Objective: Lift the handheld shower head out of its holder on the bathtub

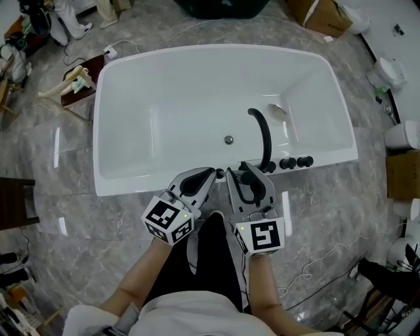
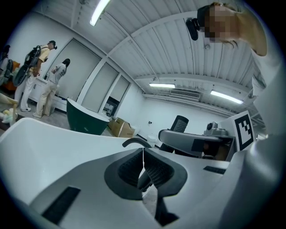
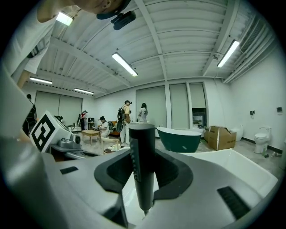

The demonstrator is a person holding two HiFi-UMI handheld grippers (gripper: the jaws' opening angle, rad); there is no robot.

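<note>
The black handheld shower head stands upright between the jaws of my right gripper, which is shut on it. In the head view this gripper hovers over the near rim of the white bathtub, the shower head dark between its pads. Just left of it, my left gripper holds nothing. Its pads touch each other. The black curved spout and the black knobs sit on the tub's right rim. No hose shows.
Marble-look floor surrounds the tub. A small wooden stand sits at the far left, a cardboard box at the back, white toilets on the right, and a cable on the floor. A green tub and people are farther off.
</note>
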